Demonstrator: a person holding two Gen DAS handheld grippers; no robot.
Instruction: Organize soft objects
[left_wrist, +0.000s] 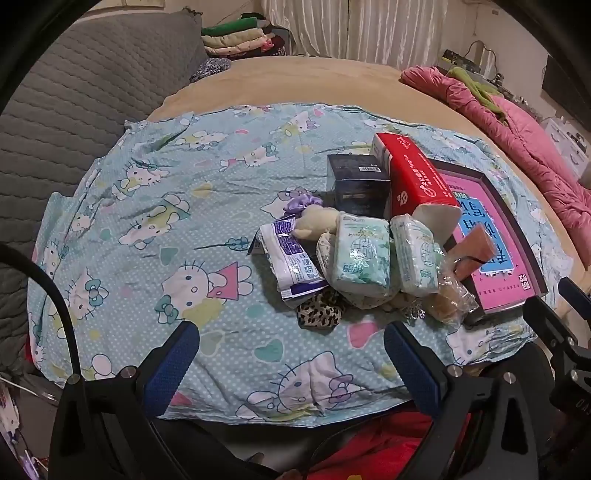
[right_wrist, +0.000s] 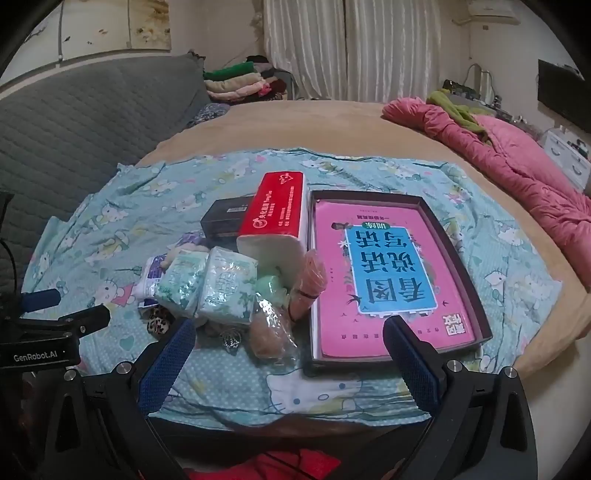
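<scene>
A pile of soft things lies on a Hello Kitty cloth (left_wrist: 147, 206): two green-white tissue packs (left_wrist: 364, 254) (right_wrist: 229, 291), a white-purple wipes pack (left_wrist: 291, 258), a red tissue pack (left_wrist: 413, 181) (right_wrist: 277, 214), a leopard scrunchie (left_wrist: 319, 314), a cream plush (left_wrist: 314, 221), a purple scrunchie (left_wrist: 301, 197) and a clear bag with a tan thing (left_wrist: 448, 301) (right_wrist: 271, 332). A dark tray (right_wrist: 476, 295) holds a pink book (right_wrist: 388, 273). My left gripper (left_wrist: 291, 343) is open and empty, short of the pile. My right gripper (right_wrist: 290, 343) is open and empty, near the tray's front edge.
A black box (left_wrist: 356, 184) stands behind the pile. A pink quilt (right_wrist: 509, 162) lies at the right of the bed. A grey padded couch back (left_wrist: 92, 92) is at the left, with folded clothes (right_wrist: 236, 83) beyond. The cloth's left half (left_wrist: 129, 258) is bare.
</scene>
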